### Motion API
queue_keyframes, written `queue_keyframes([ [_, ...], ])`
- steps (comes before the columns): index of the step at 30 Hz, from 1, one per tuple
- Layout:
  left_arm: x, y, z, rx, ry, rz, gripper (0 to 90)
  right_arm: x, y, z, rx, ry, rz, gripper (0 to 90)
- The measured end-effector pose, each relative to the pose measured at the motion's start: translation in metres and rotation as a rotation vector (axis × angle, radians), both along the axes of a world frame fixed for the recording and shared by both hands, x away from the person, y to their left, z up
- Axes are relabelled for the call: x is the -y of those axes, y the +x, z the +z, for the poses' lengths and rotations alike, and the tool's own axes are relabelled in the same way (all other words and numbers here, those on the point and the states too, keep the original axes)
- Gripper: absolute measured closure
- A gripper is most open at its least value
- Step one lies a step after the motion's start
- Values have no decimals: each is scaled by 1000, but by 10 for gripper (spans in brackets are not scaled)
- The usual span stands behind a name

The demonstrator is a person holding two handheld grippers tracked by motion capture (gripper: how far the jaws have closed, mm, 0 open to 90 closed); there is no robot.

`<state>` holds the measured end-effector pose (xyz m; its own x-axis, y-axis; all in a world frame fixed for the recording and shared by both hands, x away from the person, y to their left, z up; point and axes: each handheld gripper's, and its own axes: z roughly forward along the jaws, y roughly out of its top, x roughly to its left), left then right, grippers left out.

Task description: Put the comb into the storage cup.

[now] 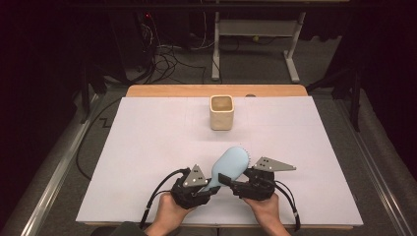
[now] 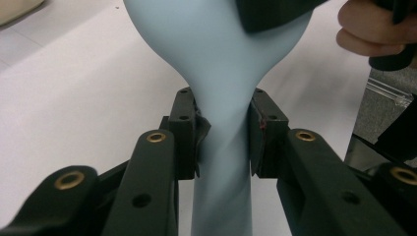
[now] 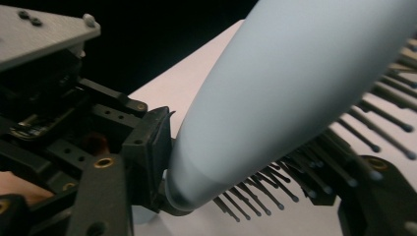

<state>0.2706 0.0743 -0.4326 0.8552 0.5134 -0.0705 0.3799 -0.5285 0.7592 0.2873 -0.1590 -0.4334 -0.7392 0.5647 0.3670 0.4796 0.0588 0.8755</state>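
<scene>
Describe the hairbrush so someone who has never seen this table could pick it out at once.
On the white table, look at the near edge, between the person's two hands. The hairbrush is held there, its handle clamped in the left gripper. It is pale blue with dark bristles, unlike the cream cup standing farther back.

A pale blue plastic hairbrush [image 1: 231,163] is lying between the left gripper [image 1: 212,187] at seven o'clock and the right gripper [image 1: 227,180] at five; a cream square ceramic cup [image 1: 221,112] is standing at twelve on the white table [image 1: 147,142].
</scene>
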Motion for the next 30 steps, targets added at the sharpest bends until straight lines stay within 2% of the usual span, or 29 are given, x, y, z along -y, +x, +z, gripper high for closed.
queue_keyframes([
  [3, 0, -1, 0, 0, -2, -7, 694, 1, 1, 5, -10, 25, 36, 469],
  [9, -1, -1, 3, 1, -9, -15, 694, 3, 2, 7, -39, 56, 61, 503],
  [17, -2, -1, 3, -10, -8, -31, 694, 0, 1, 12, -34, 34, 94, 540],
  [24, -4, -2, 3, -16, -29, -36, 673, -2, 1, 16, -30, 23, 117, 552],
  [25, -4, -2, 3, -15, -24, -41, 652, -3, 1, 16, -26, 18, 121, 552],
  [26, -3, -3, 2, -10, -19, -49, 591, -4, 0, 18, -16, 5, 131, 552],
  [29, -4, -3, 1, -9, -16, -56, 547, -5, -1, 20, -7, -6, 138, 552],
  [30, -4, -3, 1, -7, -17, -59, 504, -6, -1, 22, -2, -13, 141, 552],
])
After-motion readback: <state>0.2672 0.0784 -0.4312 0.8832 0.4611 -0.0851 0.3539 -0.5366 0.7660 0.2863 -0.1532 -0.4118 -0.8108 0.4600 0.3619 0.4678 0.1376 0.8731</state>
